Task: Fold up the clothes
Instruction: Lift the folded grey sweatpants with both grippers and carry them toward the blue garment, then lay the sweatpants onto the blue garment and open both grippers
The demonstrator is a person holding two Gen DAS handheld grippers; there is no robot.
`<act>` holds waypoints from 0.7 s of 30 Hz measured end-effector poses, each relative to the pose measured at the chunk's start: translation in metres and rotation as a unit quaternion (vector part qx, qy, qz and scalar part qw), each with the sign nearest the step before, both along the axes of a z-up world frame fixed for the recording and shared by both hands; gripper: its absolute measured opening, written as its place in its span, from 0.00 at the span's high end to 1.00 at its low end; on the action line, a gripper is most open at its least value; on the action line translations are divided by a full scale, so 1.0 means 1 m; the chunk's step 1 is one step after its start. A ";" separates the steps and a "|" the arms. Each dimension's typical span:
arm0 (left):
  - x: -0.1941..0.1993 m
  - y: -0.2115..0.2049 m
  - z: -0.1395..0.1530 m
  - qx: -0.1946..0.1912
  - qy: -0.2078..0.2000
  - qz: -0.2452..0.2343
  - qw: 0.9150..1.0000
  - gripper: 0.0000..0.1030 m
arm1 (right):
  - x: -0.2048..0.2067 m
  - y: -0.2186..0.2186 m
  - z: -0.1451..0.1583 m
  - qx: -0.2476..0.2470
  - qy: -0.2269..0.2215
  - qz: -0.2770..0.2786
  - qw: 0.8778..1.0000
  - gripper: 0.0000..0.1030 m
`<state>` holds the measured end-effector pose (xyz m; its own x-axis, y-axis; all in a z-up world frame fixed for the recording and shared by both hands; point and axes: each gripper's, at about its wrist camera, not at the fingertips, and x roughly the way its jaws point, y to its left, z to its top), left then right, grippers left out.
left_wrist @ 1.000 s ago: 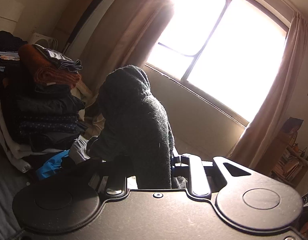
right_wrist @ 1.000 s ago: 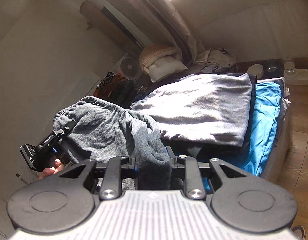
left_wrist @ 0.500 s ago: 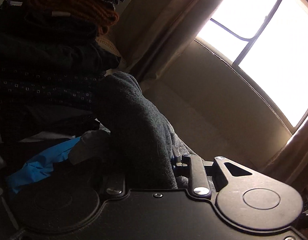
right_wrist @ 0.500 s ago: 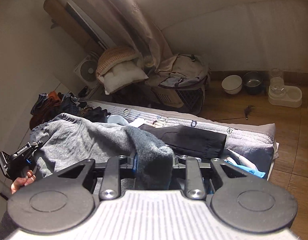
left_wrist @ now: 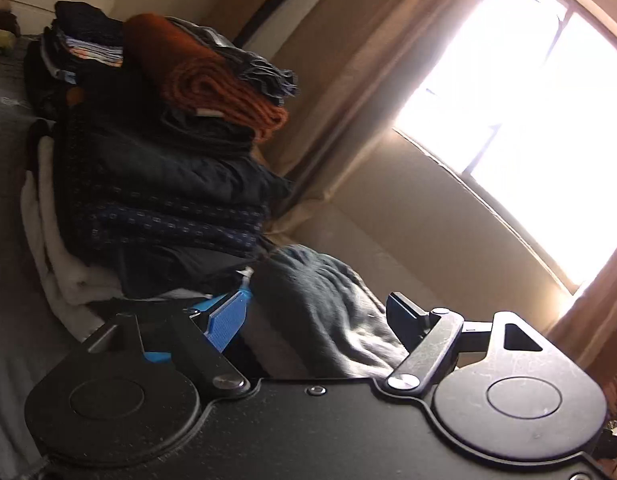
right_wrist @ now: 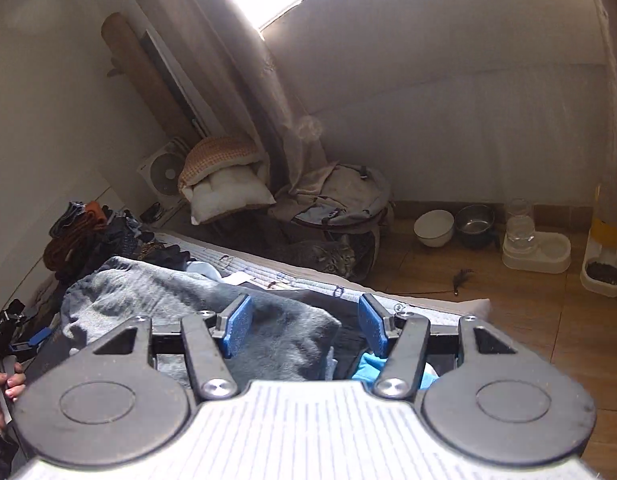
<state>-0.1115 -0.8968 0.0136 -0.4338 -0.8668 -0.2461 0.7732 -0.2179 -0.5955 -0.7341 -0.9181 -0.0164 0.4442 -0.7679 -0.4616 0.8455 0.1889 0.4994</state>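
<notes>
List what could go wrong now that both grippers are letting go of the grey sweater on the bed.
1. The grey knit sweater lies bunched, not flat; released like this it may keep its creases.
2. Cloth sits between the opening left gripper fingers and against a blue pad of the opening right gripper; pulling back could drag it.
3. The tall stack of folded clothes stands close by; a bump might topple it.
</notes>
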 end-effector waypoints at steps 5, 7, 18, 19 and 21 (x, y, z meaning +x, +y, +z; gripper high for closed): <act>-0.092 -0.014 -0.013 0.007 0.025 -0.104 0.994 0.25 | 0.068 0.046 0.021 -0.045 0.007 0.092 0.995 0.39; -0.115 -0.025 -0.029 0.032 0.028 -0.113 0.993 0.25 | 0.097 0.054 0.010 -0.034 0.014 0.123 0.992 0.39; -0.082 -0.060 -0.079 0.079 0.057 -0.056 0.994 0.30 | 0.122 0.060 -0.046 0.003 0.108 0.111 0.988 0.39; -0.079 -0.057 -0.077 0.079 0.050 -0.051 0.994 0.30 | 0.122 0.060 -0.045 0.003 0.113 0.112 0.987 0.39; -0.072 -0.042 -0.062 0.079 0.037 -0.034 0.996 0.30 | 0.121 0.061 -0.042 0.007 0.117 0.109 0.987 0.39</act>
